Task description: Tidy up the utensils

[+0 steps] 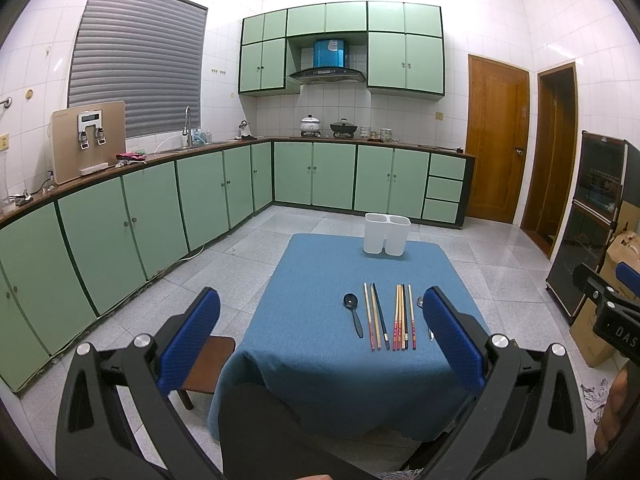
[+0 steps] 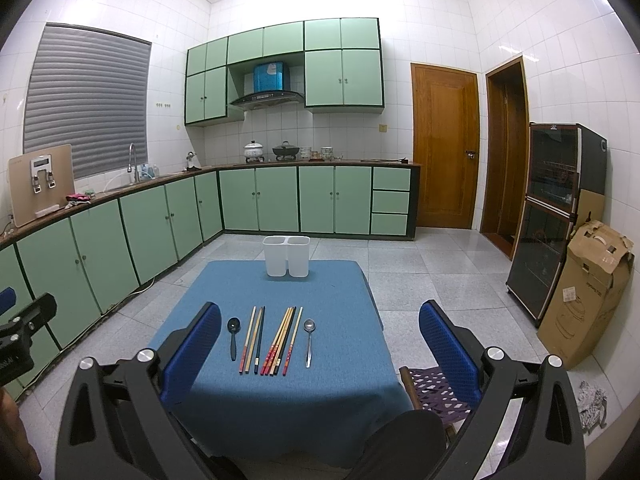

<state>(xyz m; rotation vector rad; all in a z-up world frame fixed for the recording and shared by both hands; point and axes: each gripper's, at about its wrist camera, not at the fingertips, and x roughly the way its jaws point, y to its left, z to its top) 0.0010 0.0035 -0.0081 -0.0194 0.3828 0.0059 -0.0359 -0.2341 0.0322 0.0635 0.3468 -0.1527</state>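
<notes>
At centre frame on the blue tablecloth [image 2: 280,400], chopsticks [image 2: 272,340] lie in a row between a black spoon [image 2: 233,338] and a metal spoon [image 2: 309,340] — apparently staged for sorting into the white two-compartment holder [image 2: 286,256] above. The left gripper [image 1: 320,344] and right gripper [image 2: 320,348] hang spread wide, empty — nothing lifted yet.

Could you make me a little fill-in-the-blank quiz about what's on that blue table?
1. The white holder has ___ compartments.
2. The spoon at the left end of the row is ___ in colour.
3. Between the black spoon and the silver spoon lie the ___.
4. The tablecloth is ___.

Missing words: two; black; chopsticks; blue
</notes>
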